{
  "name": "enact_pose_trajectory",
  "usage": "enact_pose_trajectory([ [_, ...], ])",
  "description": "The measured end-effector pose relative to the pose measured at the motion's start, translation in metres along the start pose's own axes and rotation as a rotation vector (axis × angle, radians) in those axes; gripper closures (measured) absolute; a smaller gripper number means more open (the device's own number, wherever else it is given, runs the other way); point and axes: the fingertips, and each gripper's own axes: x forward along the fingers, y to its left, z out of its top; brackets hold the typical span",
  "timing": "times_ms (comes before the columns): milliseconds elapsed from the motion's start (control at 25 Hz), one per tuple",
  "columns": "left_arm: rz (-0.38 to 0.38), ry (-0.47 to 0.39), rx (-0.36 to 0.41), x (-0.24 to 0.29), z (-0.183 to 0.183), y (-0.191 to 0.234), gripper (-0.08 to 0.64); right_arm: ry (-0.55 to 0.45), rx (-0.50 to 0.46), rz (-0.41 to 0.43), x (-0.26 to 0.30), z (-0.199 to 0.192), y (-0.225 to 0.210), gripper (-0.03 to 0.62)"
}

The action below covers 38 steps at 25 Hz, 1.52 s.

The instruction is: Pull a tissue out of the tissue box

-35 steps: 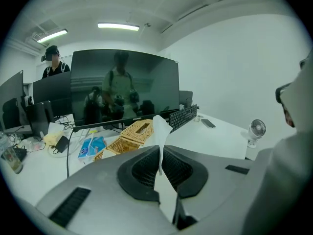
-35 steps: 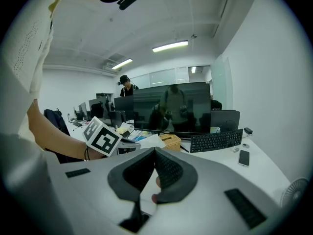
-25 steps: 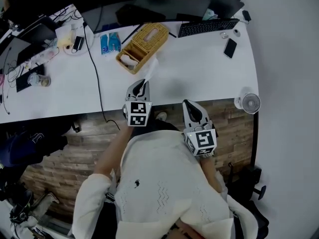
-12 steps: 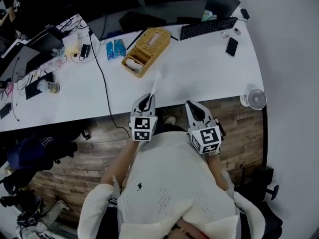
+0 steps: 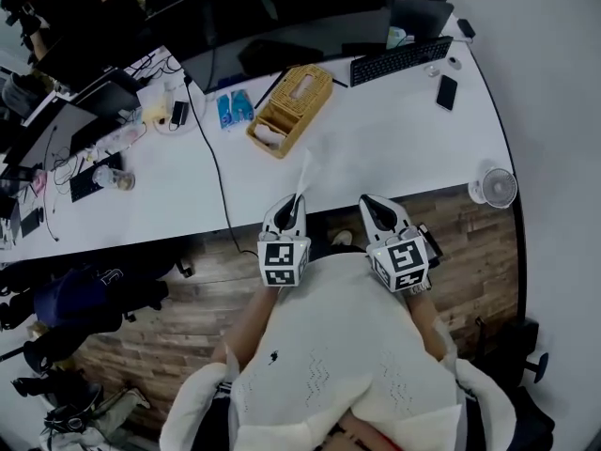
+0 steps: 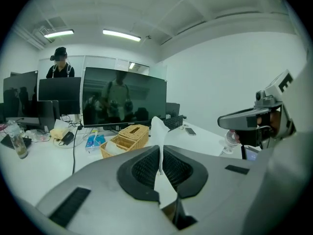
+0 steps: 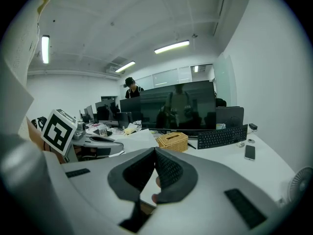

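A woven wicker tissue box point(image 5: 291, 109) stands on the white desk point(image 5: 376, 148), near its back. My left gripper point(image 5: 297, 202) hangs at the desk's front edge, well short of the box, shut on a white tissue point(image 5: 302, 171) that stands up from its tips, free of the box. In the left gripper view the tissue point(image 6: 160, 136) runs between the closed jaws of the left gripper point(image 6: 161, 155), with the box point(image 6: 128, 137) far behind. My right gripper point(image 5: 369, 201) is beside the left one, shut and empty. In its own view the right gripper point(image 7: 155, 153) points toward the box point(image 7: 172, 141).
A keyboard point(image 5: 399, 61), a phone point(image 5: 447, 92) and a small fan point(image 5: 498, 187) are at the desk's right. Blue packets point(image 5: 235, 111) and a black cable point(image 5: 218, 158) lie left of the box. Dark monitors point(image 5: 282, 17) line the back. A person point(image 6: 59, 67) stands behind them.
Both grippers have drawn back from the desk toward the person's body. The tissue came along in the left gripper, farther from the box.
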Motion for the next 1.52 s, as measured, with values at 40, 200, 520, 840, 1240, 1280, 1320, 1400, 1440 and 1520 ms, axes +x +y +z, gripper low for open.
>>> enact_pose_trajectory([
  [40,0.004,-0.006,0.0,-0.001,0.002,0.001,0.543,-0.004,-0.001,0.001,0.0,0.002,0.001,0.591],
  [200,0.011,-0.037,0.009,-0.007,0.013,0.002,0.543,-0.02,-0.014,0.011,-0.002,0.008,0.005,0.591],
  [520,-0.028,-0.124,0.04,-0.015,0.052,-0.009,0.543,-0.088,-0.002,-0.016,-0.013,0.031,-0.004,0.591],
  [840,-0.053,-0.202,0.045,-0.021,0.092,-0.018,0.543,-0.165,0.001,-0.037,-0.03,0.061,-0.013,0.591],
  [1240,-0.076,-0.281,-0.009,-0.03,0.13,-0.025,0.543,-0.238,-0.038,-0.055,-0.05,0.091,-0.018,0.591],
  [1280,-0.075,-0.289,-0.008,-0.032,0.134,-0.026,0.543,-0.245,-0.04,-0.055,-0.052,0.094,-0.018,0.591],
  [1320,-0.075,-0.297,-0.005,-0.033,0.138,-0.027,0.543,-0.25,-0.043,-0.055,-0.054,0.098,-0.018,0.591],
  [1400,-0.075,-0.308,0.007,-0.036,0.142,-0.028,0.543,-0.26,-0.052,-0.05,-0.058,0.103,-0.017,0.591],
  [1440,-0.075,-0.311,0.014,-0.036,0.143,-0.029,0.543,-0.266,-0.056,-0.047,-0.059,0.106,-0.017,0.591],
  [1520,-0.076,-0.311,0.021,-0.037,0.144,-0.029,0.543,-0.278,-0.056,-0.041,-0.059,0.11,-0.015,0.591],
])
